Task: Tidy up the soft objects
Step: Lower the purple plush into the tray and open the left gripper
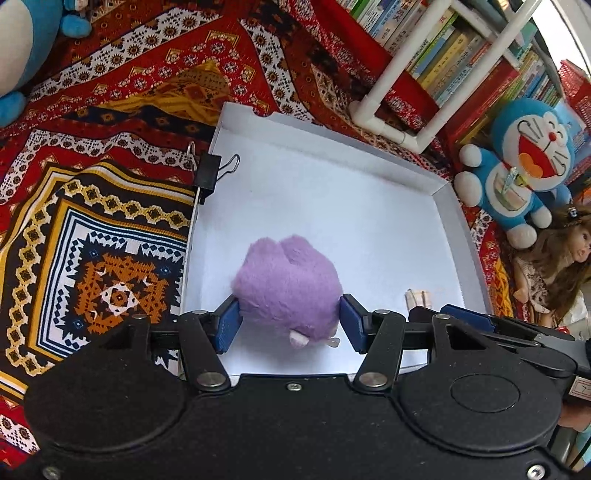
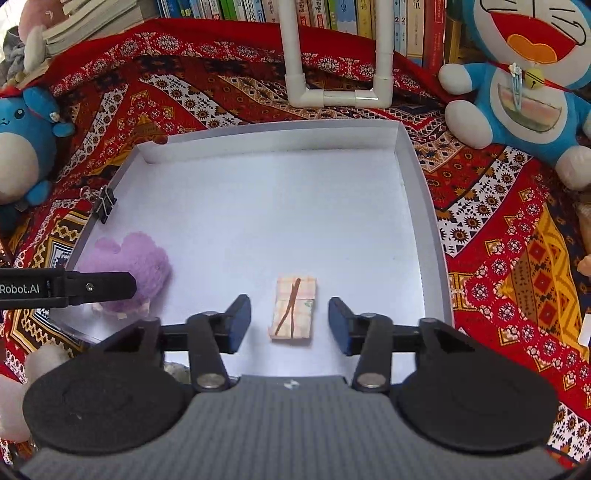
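- A red patterned cloth (image 2: 229,88) with orange, white and navy geometric bands covers the surface and rises at the back toward a row of upright books (image 2: 332,14).
- A shallow white cardboard tray (image 2: 421,206) with low walls lies on the cloth; a black binder clip (image 2: 105,208) grips its left wall.
- A large blue-and-white cat plush with a wide red mouth (image 2: 517,74) sits on the cloth just outside the tray's far right corner, and a rounder blue plush with a white belly (image 2: 22,147) sits outside the left wall.
- A white plastic pipe frame (image 2: 336,96) stands behind the tray's back wall, in front of the books.
- A long-haired doll (image 1: 554,266) lies on the cloth beside the cat plush in the left wrist view.
- The left tool (image 1: 290,321) has its blue pads touching both sides of a fluffy purple plush toy (image 1: 286,280), pinching it; the toy is inside the tray near the left wall, but I cannot tell whether it rests on the floor or is lifted.
- The right tool (image 2: 290,323) is spread wide, its pads apart on either side of a small folded pale pink checked cloth tied with a brown strip (image 2: 293,312), touching nothing.
- That folded cloth lies flat on the tray floor near the front edge, to the right of the purple toy and apart from it.
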`<action>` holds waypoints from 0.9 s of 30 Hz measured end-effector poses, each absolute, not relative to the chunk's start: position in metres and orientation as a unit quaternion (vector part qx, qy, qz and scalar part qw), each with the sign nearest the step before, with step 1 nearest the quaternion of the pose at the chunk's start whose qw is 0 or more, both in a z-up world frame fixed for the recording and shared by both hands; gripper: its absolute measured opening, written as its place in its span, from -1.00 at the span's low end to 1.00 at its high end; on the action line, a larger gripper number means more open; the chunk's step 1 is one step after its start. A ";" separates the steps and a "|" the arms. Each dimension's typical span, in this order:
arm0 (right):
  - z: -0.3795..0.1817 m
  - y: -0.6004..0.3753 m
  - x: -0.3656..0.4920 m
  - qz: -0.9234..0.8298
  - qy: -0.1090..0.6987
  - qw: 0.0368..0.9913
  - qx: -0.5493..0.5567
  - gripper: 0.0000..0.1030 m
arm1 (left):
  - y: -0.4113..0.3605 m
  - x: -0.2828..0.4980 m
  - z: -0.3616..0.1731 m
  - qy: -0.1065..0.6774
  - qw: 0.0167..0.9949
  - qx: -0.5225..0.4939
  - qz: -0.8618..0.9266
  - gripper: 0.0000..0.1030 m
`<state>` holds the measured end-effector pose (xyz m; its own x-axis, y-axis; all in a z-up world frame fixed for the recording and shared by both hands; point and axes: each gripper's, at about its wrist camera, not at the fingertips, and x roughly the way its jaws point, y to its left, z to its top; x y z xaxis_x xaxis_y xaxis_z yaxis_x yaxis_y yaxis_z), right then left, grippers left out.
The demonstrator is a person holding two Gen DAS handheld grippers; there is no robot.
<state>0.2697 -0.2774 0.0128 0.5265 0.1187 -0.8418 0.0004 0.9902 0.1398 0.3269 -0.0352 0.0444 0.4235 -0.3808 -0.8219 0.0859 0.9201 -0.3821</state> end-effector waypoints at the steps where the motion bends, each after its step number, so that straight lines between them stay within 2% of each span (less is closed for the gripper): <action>1: 0.015 -0.278 0.268 0.035 0.483 0.873 0.063 0.28 | -0.033 0.326 0.047 0.514 0.833 -0.145 -0.142 0.05; 4: 0.022 -0.280 0.263 0.037 0.470 0.880 0.064 0.36 | -0.028 0.318 0.057 0.497 0.842 -0.147 -0.148 0.18; 11: 0.046 -0.284 0.240 0.053 0.426 0.901 0.068 0.68 | -0.019 0.290 0.090 0.443 0.870 -0.130 -0.171 0.54; 16: 0.063 -0.288 0.218 0.064 0.389 0.916 0.074 0.82 | -0.010 0.261 0.111 0.400 0.892 -0.117 -0.176 0.68; 18: 0.070 -0.289 0.207 0.070 0.370 0.923 0.075 0.98 | -0.007 0.250 0.118 0.383 0.900 -0.106 -0.178 0.71; 27: 0.090 -0.281 0.154 0.089 0.304 0.947 0.047 1.00 | 0.000 0.191 0.133 0.329 0.924 -0.081 -0.176 0.82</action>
